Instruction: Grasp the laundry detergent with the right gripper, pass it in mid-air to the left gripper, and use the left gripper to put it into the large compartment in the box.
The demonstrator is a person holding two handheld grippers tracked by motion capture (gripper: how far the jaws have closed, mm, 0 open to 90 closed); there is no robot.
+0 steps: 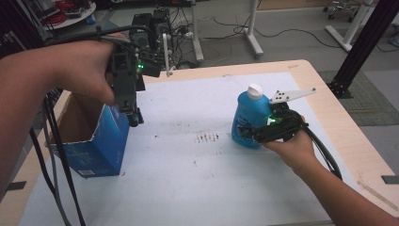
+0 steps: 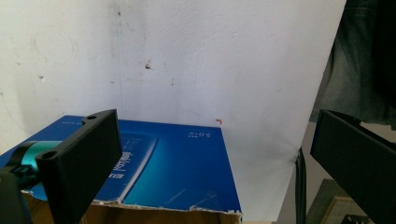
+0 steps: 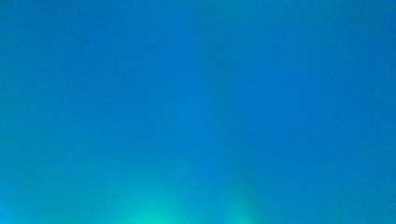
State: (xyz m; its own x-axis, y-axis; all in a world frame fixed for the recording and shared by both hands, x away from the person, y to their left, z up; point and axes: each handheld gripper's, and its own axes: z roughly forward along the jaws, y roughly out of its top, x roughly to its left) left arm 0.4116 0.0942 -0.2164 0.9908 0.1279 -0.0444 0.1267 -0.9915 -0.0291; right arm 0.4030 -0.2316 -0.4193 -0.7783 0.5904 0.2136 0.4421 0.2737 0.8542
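In the right gripper view the bottle (image 3: 198,93) is so close that it is seen as blurred blue, and the fingers are not made out. In the high view the box (image 1: 101,141) is partly covered by the left gripper (image 1: 133,117) at the table's left edge; its print is too small to be read. The box's base is cut off in the left gripper view.

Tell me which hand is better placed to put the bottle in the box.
Right: its tool is at the bottle, apparently gripping it. The left tool hovers open over the box.
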